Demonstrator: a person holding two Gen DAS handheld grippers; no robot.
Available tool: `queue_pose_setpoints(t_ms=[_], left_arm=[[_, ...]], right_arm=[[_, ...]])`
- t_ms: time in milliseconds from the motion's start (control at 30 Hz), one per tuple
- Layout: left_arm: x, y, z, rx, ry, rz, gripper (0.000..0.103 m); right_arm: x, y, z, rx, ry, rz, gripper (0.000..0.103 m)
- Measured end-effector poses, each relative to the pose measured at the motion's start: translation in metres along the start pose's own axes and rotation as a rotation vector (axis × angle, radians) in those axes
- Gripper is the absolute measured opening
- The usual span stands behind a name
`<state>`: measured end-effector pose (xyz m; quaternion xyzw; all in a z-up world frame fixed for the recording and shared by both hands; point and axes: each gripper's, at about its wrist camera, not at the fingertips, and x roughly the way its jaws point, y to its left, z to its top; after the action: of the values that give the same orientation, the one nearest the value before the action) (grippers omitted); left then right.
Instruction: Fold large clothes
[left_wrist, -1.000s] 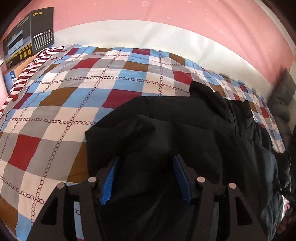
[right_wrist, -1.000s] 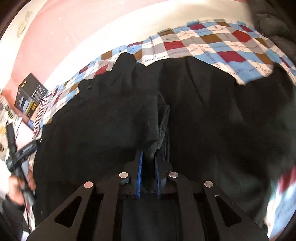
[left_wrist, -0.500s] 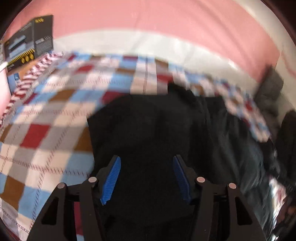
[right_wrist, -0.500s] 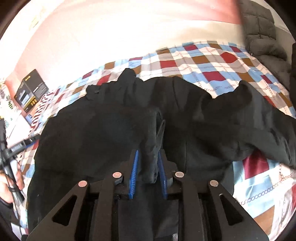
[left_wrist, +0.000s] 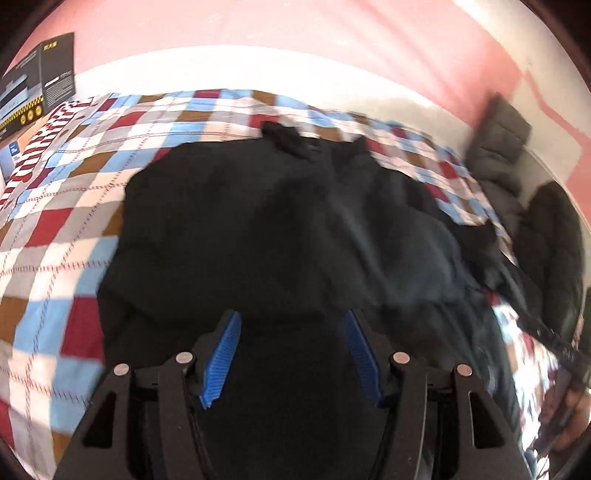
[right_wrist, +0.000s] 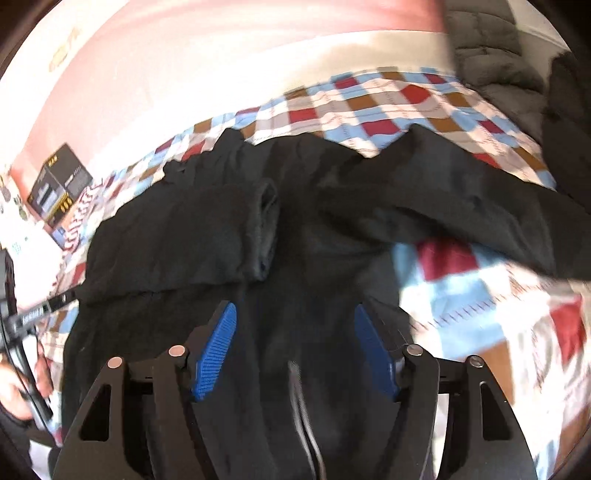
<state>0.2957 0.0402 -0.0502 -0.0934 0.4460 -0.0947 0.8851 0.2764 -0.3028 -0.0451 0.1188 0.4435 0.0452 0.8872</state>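
Left wrist view looks down on one black jacket (left_wrist: 280, 229) spread over a checked bedspread (left_wrist: 62, 229) in red, blue, brown, grey and white. One dark printed box (left_wrist: 40, 88) stands at the far left corner of the bed against the pink wall (left_wrist: 295, 33); it looks shut, so its contents cannot be told. At the far right, one grey quilted coat (left_wrist: 498, 147) leans by the wall, with another dark garment (left_wrist: 554, 240) just beside it. The left gripper (left_wrist: 291, 354) hangs above the jacket with its two blue pads (left_wrist: 221, 358) about half apart and nothing pinched between them. A hand (left_wrist: 569, 413) on the other tool shows at the lower right edge, blurred.

Right wrist view shows the same jacket (right_wrist: 207, 236) with one sleeve folded across its body, the cuff (right_wrist: 267, 225) lying near the middle, and the other sleeve (right_wrist: 461, 206) stretched out to the right over the bedspread (right_wrist: 480, 295). The right gripper (right_wrist: 293, 350) is opening, its blue pads (right_wrist: 214, 354) wide and clear of the cloth beneath, gripping nothing.
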Motion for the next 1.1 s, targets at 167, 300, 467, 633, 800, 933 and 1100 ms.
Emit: queue_pose_setpoints(t_ms=[167, 300, 467, 633, 800, 933, 1100], left_arm=[[-0.024, -0.035, -0.026, 0.046, -0.011, -0.003, 0.060], [-0.033, -0.048, -0.029, 0.043, -0.023, 0.011, 0.062], [-0.033, -0.062, -0.025, 0.079, -0.027, 0.035, 0.062], [-0.020, -0.073, -0.018, 0.105, -0.021, 0.047, 0.062], [0.005, -0.083, -0.005, 0.132, -0.015, 0.061, 0.062], [0.032, -0.081, 0.009, 0.118, -0.008, 0.069, 0.062], [0.077, -0.066, 0.024, 0.080, 0.032, 0.111, 0.062]], right_arm=[[-0.034, -0.035, -0.015, 0.064, -0.021, -0.030, 0.067], [-0.052, -0.066, -0.019, 0.133, -0.047, -0.053, 0.067], [-0.056, -0.105, -0.021, 0.213, -0.065, -0.080, 0.067], [-0.049, -0.151, -0.023, 0.311, -0.070, -0.112, 0.067], [-0.034, -0.201, -0.016, 0.405, -0.075, -0.143, 0.067], [-0.023, -0.240, -0.011, 0.494, -0.076, -0.170, 0.067], [-0.001, -0.288, -0.006, 0.643, -0.082, -0.152, 0.067]])
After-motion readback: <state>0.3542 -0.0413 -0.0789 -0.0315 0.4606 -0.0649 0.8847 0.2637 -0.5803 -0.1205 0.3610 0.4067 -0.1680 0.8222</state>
